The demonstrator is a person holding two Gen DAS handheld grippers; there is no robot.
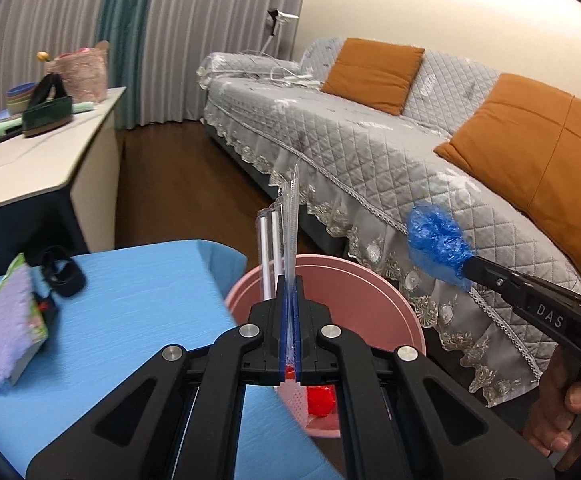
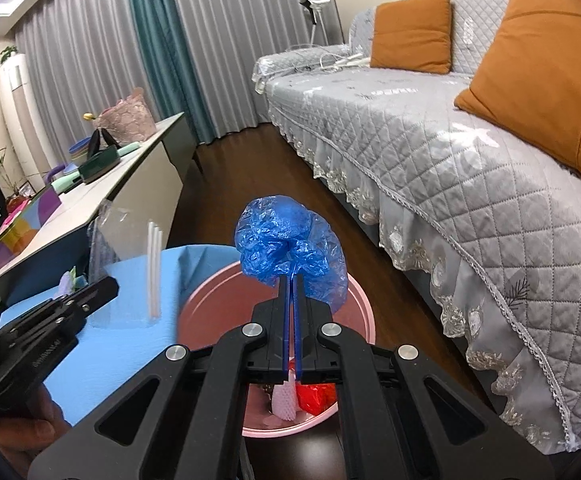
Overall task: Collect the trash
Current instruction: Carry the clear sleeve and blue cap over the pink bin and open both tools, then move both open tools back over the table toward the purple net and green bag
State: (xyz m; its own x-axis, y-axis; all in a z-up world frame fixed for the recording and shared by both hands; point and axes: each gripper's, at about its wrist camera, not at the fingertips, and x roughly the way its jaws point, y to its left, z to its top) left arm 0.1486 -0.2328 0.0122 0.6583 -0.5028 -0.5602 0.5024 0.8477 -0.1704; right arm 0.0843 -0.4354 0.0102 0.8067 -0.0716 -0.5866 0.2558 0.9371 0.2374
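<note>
Left gripper (image 1: 289, 280) is clenched on a clear plastic sleeve (image 1: 290, 216) holding white straws (image 1: 268, 252); the sleeve stands upright from the jaws, above the near rim of the pink bin (image 1: 370, 280). Right gripper (image 2: 291, 280) is clenched on a crumpled blue plastic bag (image 2: 290, 244), which balloons out past the fingertips and sits over the bin's mouth in the right wrist view. The bin stands on the dark floor, tight against the corner of the blue table (image 1: 130, 300) and near the skirt of the grey sofa (image 1: 370, 140); a red wrapper (image 2: 316, 396) and a white foam net (image 2: 284, 400) already lie at its bottom. On the table's far-left edge rest a lilac cloth packet (image 1: 10, 320) and a black strap item (image 1: 60, 276); whether either is trash cannot be told. Judged risks: the sleeve is tall and light, so if let go while it stands near the rim it may tip outward onto the table corner or the floor; the blue bag is airy and may drift or cling to the pads on release rather than drop cleanly; both grippers converge on one opening, so their fingers could knock each other or the rim and shift the bin; a release timed before either load is squarely over the opening would scatter it toward the sofa skirt.
</note>
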